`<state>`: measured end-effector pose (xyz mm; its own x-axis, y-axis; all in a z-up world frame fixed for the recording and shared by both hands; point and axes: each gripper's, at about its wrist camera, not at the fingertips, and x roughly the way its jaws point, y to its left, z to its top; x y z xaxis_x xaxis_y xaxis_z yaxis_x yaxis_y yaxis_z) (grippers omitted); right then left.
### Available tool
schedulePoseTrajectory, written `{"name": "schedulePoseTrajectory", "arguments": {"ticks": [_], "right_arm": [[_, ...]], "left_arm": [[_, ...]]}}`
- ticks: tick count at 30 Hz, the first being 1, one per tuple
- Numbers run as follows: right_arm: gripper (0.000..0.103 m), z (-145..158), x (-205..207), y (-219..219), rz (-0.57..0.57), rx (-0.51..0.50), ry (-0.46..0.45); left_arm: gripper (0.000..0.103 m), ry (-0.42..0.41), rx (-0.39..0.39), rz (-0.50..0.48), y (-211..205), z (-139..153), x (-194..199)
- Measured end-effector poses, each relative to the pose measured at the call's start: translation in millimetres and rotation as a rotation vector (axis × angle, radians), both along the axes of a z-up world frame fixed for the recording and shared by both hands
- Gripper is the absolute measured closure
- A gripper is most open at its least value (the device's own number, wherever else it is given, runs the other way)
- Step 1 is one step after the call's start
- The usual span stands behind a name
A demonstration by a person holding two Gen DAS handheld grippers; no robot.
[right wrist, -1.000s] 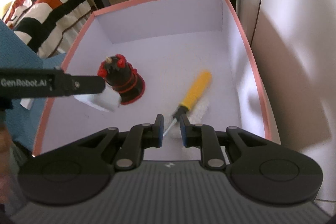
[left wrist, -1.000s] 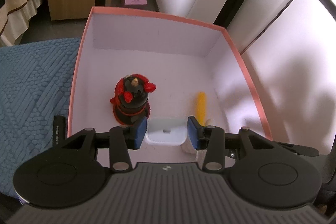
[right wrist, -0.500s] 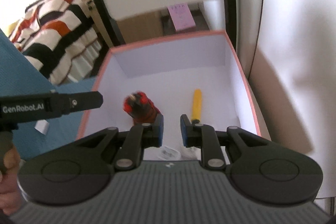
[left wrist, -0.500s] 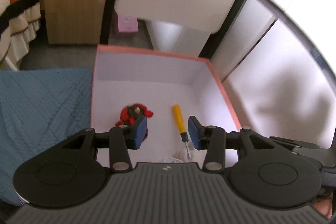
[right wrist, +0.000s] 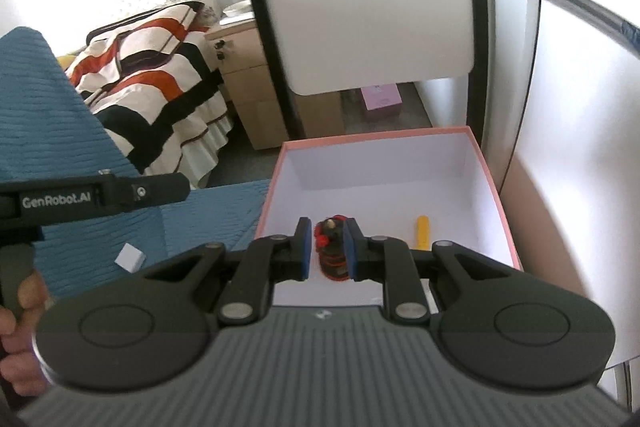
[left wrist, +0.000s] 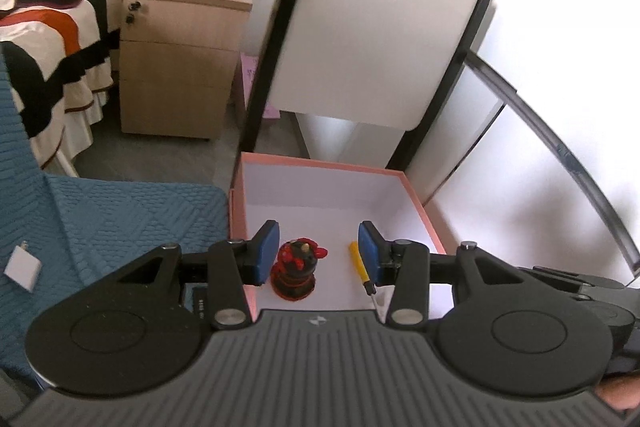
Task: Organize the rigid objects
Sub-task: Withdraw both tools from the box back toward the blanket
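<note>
A pink-rimmed white box [left wrist: 416, 195] [right wrist: 496, 187] stands on the floor. Inside it stand a black and red figurine [left wrist: 296, 271] [right wrist: 334, 251] and a yellow-handled screwdriver [left wrist: 359, 265] [right wrist: 422, 231]. My left gripper [left wrist: 318, 253] is open and empty, well above the box. My right gripper [right wrist: 326, 249] is slightly open and empty, also high above the box, with the figurine seen far below between its fingers. The left gripper's side [right wrist: 100, 193] shows in the right wrist view. A small white block [left wrist: 22, 267] [right wrist: 129, 257] lies on the blue cover.
A blue textured cover [left wrist: 100, 219] lies left of the box. A wooden bedside cabinet [left wrist: 180, 55], a striped bedspread [left wrist: 48, 27], a white panel with black frame [left wrist: 372, 39] and a pink box [right wrist: 380, 101] stand behind. A white wall [left wrist: 540, 167] is on the right.
Both grippers have risen and pulled back from the box, which now looks smaller and farther. The white block once between the left fingers is no longer there.
</note>
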<state>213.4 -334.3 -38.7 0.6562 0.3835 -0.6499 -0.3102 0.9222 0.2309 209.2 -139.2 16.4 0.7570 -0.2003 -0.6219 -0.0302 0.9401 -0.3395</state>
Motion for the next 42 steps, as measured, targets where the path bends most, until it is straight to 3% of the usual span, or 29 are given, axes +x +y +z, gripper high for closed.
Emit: {"name": "schedulePoseTrajectory", "arguments": {"ticks": [10, 18, 26, 42], "right_arm": [[0.082, 14.5, -43.7, 33.0, 0.039, -0.002, -0.031], [0.082, 9.7, -75.2, 60.8, 0.072, -0.016, -0.029], [0.082, -0.2, -103.9, 89.0, 0.081, -0.017, -0.012], [0.082, -39.9, -143.0, 139.8, 0.103, -0.047, 0.086]], "left_arm": [[0.053, -0.055, 0.026, 0.029, 34.1, 18.4, -61.7], [0.053, -0.073, 0.045, 0.051, 60.6, 14.8, -101.0], [0.053, -0.053, 0.097, 0.079, 90.6, -4.7, -134.1], [0.053, 0.006, 0.059, 0.121, 148.0, -53.3, -170.2]]}}
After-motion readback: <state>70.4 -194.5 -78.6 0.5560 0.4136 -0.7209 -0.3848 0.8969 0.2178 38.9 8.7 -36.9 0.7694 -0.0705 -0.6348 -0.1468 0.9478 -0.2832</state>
